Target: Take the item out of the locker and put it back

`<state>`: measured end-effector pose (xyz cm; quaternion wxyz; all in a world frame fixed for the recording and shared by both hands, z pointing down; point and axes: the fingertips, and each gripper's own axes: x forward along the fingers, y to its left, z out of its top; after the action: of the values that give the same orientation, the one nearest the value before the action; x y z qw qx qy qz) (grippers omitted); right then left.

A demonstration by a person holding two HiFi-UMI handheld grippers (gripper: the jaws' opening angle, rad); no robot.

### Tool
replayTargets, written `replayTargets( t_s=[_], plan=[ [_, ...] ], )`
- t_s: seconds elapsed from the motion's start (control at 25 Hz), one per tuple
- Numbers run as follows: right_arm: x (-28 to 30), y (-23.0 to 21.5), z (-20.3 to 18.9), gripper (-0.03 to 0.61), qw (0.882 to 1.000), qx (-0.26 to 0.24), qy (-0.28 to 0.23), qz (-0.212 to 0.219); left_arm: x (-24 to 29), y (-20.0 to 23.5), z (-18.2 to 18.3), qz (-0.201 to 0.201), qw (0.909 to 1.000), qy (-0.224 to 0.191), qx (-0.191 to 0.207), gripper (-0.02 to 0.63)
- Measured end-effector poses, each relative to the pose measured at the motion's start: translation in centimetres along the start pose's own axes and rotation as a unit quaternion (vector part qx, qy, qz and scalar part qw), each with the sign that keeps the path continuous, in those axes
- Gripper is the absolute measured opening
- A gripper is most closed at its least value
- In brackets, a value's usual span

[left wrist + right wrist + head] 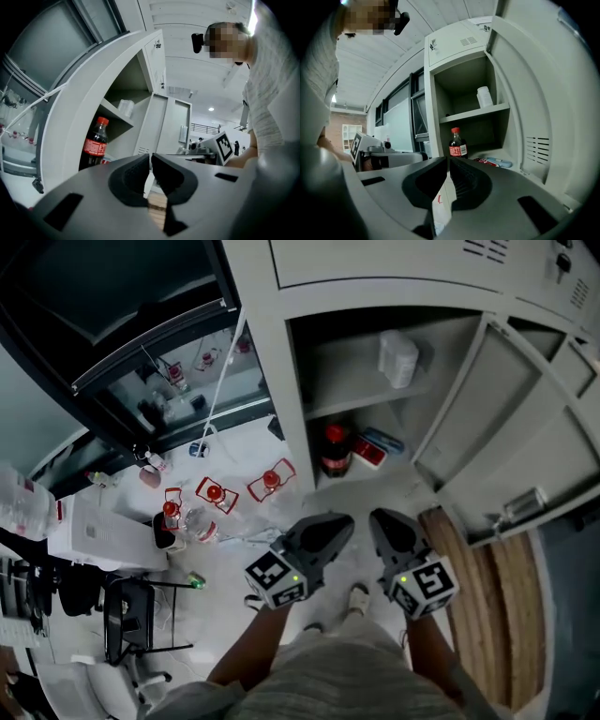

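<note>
Locker door (506,418) wide open; cola bottle (335,450) beside left wall.

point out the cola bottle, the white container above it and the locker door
dark cola bottle with red cap (458,150): right gripper view, on its red label
white plastic container (484,97): right gripper view, mid body
pale grey metal locker door (525,418): head view, its inner face

Cola bottle (335,450) (red cap, red label) — upright, lower compartmt of open locker (277,371), left side.
</note>
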<state>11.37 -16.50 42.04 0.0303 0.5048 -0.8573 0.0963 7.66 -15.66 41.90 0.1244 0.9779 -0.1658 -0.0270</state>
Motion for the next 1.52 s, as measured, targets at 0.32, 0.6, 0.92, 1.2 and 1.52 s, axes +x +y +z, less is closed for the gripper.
replayTargets(
  t_s=[0.32, 0.6, 0.92, 1.2, 1.52],
  plan=[
    [3.7, -1.0, 0.1, 0.003, 0.998, -0.025, -0.004, 0.049, -1.3, 2.5, -0.4, 0.054, 0.9985, 0.002, 0.005, 0.011],
    [5.9, -2.2, 0.2, 0.064, 0.995, -0.057, -0.005, 0.080, -1.5, 3.9, -0.5, 0.086, 0.9962, 0.004, 0.009, 0.011],
    [8.0, -2.9, -0.6, 0.225, 0.995, -0.018, 0.010, 0.102, -1.5, 4.2, -1.2, 0.102, 0.9947, 0.014, 0.005, 0.011],
    [9.8, -3.2, -1.6, 0.284, 0.993, -0.027, 0.025, 0.108, -1.5, 4.4, -1.6, 0.111, 0.9937, 0.017, 0.001, 0.011],
    [11.9, -3.7, -2.4, 0.331, 0.994, -0.017, 0.042, 0.100, -1.6, 4.4, -1.8, 0.110, 0.9937, 0.017, 0.003, 0.011]
  ],
)
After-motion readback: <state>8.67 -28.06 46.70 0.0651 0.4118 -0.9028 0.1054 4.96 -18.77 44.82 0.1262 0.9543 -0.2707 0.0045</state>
